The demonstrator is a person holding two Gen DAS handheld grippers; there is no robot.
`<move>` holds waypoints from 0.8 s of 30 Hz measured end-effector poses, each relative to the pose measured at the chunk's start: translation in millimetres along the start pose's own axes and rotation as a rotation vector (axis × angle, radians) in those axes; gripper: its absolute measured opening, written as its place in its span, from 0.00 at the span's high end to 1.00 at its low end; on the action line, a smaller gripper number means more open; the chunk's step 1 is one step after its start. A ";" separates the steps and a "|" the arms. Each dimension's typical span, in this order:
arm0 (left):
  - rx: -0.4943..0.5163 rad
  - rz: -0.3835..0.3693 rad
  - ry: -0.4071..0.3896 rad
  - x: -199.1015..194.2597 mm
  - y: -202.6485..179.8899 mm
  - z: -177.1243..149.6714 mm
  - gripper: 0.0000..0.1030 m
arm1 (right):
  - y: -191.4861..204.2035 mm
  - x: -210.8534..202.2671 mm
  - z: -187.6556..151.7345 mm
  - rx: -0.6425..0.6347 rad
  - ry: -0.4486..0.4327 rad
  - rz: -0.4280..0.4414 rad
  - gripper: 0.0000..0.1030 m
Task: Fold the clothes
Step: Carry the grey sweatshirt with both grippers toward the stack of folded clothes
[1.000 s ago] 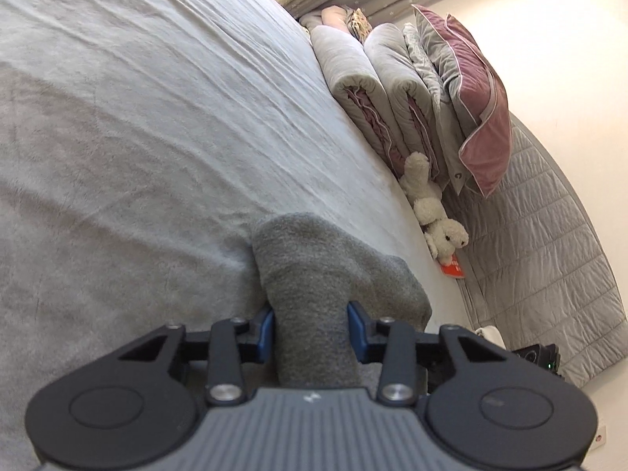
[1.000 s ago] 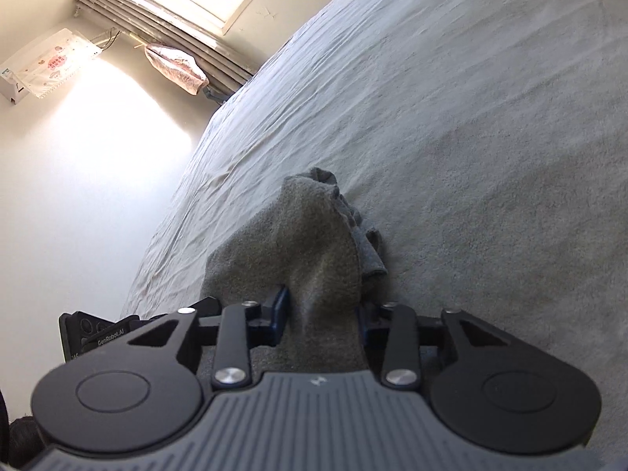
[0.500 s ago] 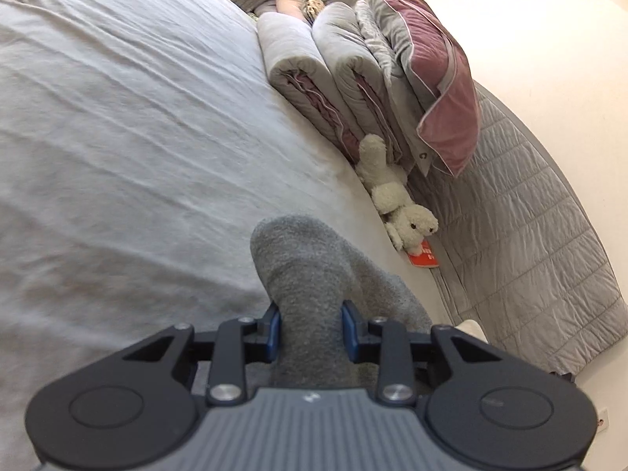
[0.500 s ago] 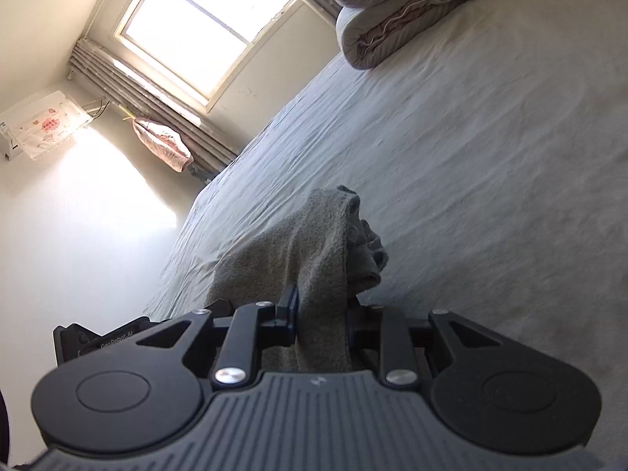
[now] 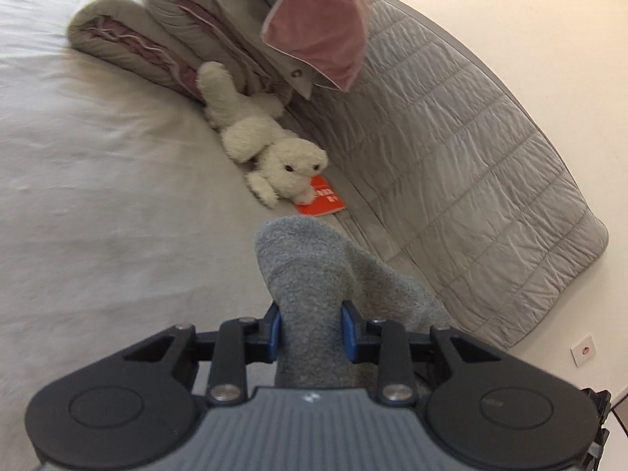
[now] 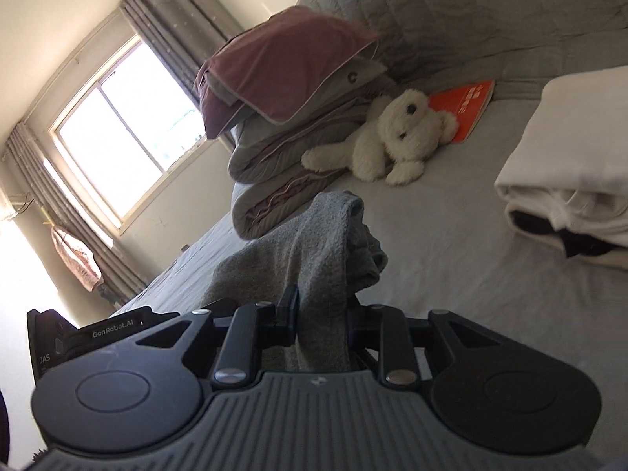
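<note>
A grey fleecy garment (image 5: pixel 310 278) is held up off the grey bed (image 5: pixel 98 180). My left gripper (image 5: pixel 310 331) is shut on one bunched part of it, which sticks up past the blue pads. In the right wrist view the same grey garment (image 6: pixel 314 243) rises between the fingers, and my right gripper (image 6: pixel 322 314) is shut on it, with folds drooping to the right. The left gripper's body (image 6: pixel 94 333) shows at the lower left of the right wrist view. How the garment hangs below the grippers is hidden.
A white plush toy (image 5: pixel 271 165) lies on an orange booklet (image 5: pixel 324 198) by the quilted headboard (image 5: pixel 451 125). Rolled duvets (image 5: pixel 129 35) and a pink pillow (image 5: pixel 318 27) are stacked beside it. Folded white and black clothes (image 6: pixel 569 180) sit at the right. A window (image 6: pixel 117 145) is behind.
Both grippers have closed tighter on the grey garment and lifted it off the bed, swinging toward the headboard; the plush toy, the pillows and the folded pile have come into view.
</note>
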State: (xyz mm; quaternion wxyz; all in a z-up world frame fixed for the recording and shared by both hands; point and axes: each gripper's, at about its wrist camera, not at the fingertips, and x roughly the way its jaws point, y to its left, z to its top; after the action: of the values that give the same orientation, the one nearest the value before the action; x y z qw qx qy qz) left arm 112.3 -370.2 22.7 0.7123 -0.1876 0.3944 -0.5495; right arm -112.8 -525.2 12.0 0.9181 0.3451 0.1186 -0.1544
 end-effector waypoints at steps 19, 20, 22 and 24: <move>0.352 -0.289 0.335 223.9 -114.2 37.3 0.71 | -70.8 -35.9 59.7 -0.027 -0.400 -0.454 0.74; 0.360 -0.299 0.344 231.8 -117.9 37.5 0.71 | -73.4 -36.4 60.5 -0.024 -0.406 -0.465 0.74; 0.370 -0.317 0.360 247.2 -125.3 38.0 0.71 | -78.7 -37.4 62.0 -0.015 -0.421 -0.486 0.74; 0.372 -0.340 0.375 260.0 -129.7 36.4 0.71 | -83.4 -37.7 61.2 -0.009 -0.425 -0.508 0.74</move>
State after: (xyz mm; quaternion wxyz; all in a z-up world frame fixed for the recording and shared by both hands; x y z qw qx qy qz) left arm 80.1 -660.5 43.6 0.5471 -0.0129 0.3746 -0.7485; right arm -171.3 -618.2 19.3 0.8559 0.2607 0.0073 -0.4466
